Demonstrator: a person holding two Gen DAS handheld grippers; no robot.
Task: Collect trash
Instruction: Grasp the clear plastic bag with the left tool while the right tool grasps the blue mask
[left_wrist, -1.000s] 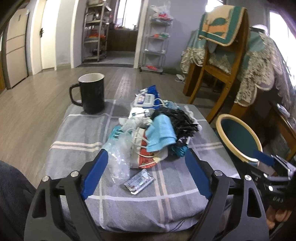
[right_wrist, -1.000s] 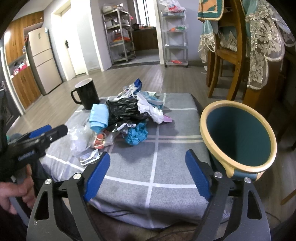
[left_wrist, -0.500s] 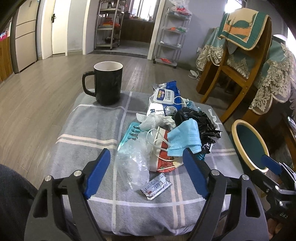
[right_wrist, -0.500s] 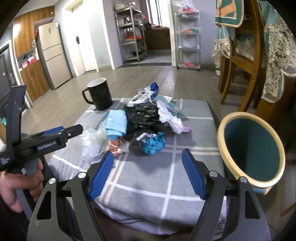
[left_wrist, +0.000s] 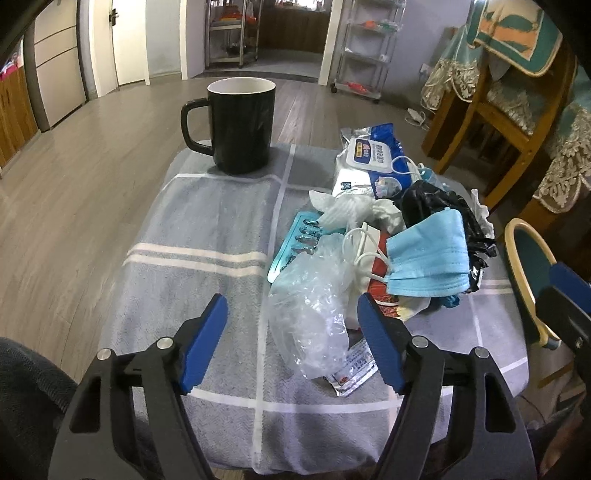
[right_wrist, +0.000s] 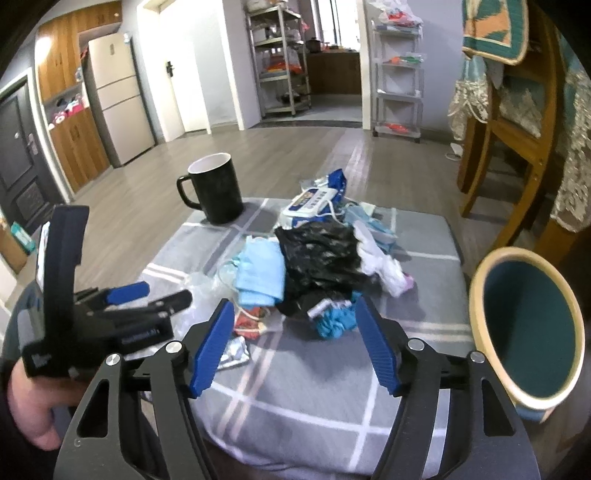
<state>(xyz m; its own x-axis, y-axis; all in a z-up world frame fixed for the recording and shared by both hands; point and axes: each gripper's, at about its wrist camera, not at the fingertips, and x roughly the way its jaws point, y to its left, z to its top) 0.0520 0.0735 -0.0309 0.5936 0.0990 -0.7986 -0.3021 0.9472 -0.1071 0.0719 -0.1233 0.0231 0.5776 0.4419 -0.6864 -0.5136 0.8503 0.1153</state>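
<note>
Blue-white wipes pack (left_wrist: 373, 162), print unreadable

Mug (left_wrist: 242, 123) behind-left of trash pile (left_wrist: 369, 254) on cushion (left_wrist: 207, 221); bin (right_wrist: 526, 334) right.

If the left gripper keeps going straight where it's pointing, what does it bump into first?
Most likely the crumpled clear plastic bag, which lies between the left gripper's open jaws, nearer its right finger. Depth is hard to judge.

The left gripper (left_wrist: 291, 328) is seen low in the left wrist frame, angled downward, its jaws parted and just narrowed, with nothing pressed by the pads. The right gripper (right_wrist: 295, 339) is likewise held parted and just narrowed, low in its frame. The left hand (right_wrist: 31, 402) is seen at lower left, wrapped around a handle.
</note>
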